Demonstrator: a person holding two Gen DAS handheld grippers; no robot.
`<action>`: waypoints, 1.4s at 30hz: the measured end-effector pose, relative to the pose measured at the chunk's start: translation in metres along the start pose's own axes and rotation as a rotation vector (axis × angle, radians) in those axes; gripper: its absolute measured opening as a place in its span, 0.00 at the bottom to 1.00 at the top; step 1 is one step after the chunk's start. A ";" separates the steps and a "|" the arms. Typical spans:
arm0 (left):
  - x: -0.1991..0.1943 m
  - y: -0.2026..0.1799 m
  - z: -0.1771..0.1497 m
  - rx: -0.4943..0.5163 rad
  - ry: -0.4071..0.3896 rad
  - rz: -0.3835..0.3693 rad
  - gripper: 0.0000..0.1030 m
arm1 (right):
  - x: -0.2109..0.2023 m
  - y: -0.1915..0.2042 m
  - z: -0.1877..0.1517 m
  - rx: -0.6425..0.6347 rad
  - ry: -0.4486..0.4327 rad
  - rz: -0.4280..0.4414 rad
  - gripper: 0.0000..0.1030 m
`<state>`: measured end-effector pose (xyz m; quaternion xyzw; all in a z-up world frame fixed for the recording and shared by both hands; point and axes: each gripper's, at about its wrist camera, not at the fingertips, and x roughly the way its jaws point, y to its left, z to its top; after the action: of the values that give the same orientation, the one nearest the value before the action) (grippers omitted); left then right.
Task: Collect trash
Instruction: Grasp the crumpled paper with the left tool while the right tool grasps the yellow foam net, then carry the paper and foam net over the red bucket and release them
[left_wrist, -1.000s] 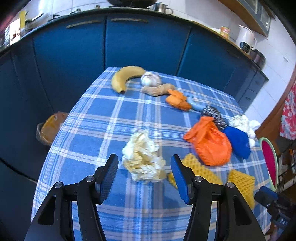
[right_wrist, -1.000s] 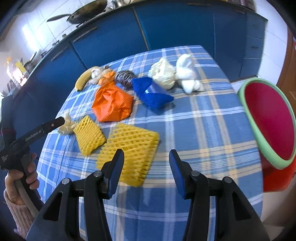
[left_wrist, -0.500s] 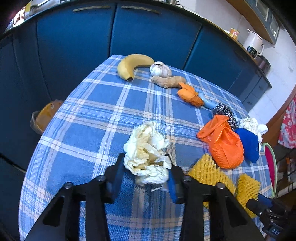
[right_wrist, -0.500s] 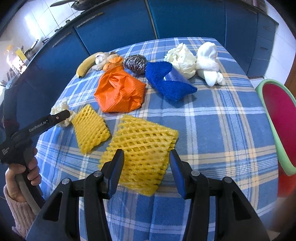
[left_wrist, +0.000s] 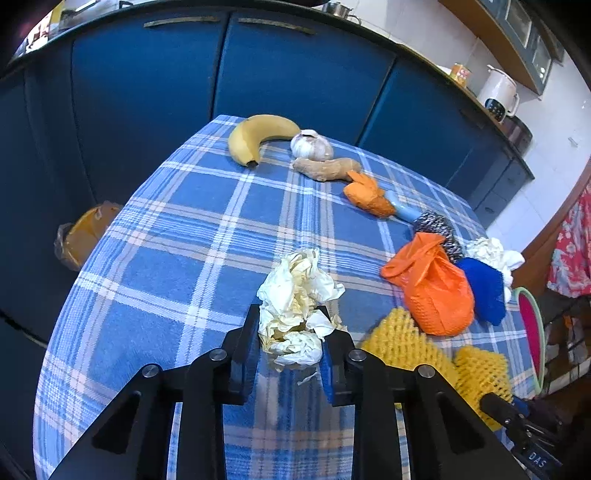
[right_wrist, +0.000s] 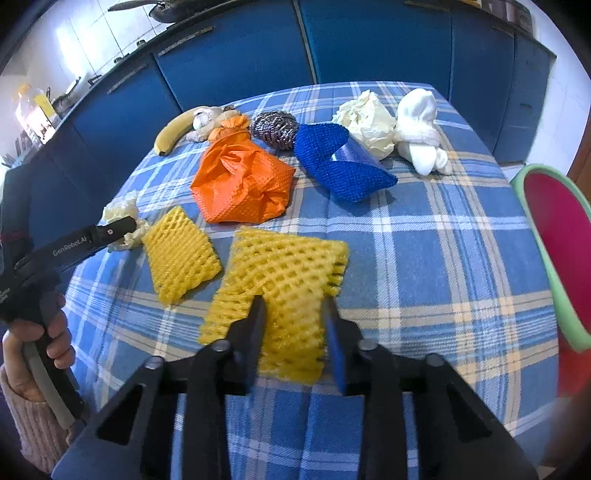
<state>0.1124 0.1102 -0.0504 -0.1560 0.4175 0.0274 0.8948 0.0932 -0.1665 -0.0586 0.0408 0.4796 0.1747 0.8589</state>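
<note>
Both tools just closing: left tool (left_wrist: 290, 345) pinching crumpled paper wad (left_wrist: 295, 299) on checked surface (left_wrist: 177, 236), right tool (right_wrist: 293, 332) pinching yellow foam net (right_wrist: 284, 280); suggest confirming firm bite on both, then lifting straight up.

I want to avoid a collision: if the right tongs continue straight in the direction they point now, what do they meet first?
Apart from the yellow foam net already between the right tongs, probably the checked tablecloth just beyond it, since they point steeply down. Depth is uncertain.
</note>
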 end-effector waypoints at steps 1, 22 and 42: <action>-0.002 -0.001 0.000 0.004 -0.005 0.000 0.27 | -0.001 0.000 -0.001 0.002 -0.002 0.011 0.25; -0.060 -0.040 -0.001 0.071 -0.100 -0.095 0.27 | -0.080 -0.010 -0.001 0.003 -0.212 0.068 0.18; -0.083 -0.107 -0.009 0.189 -0.089 -0.223 0.27 | -0.146 -0.058 -0.002 0.074 -0.369 0.011 0.18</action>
<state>0.0711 0.0129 0.0344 -0.1151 0.3583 -0.1049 0.9205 0.0372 -0.2703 0.0447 0.1061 0.3196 0.1511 0.9294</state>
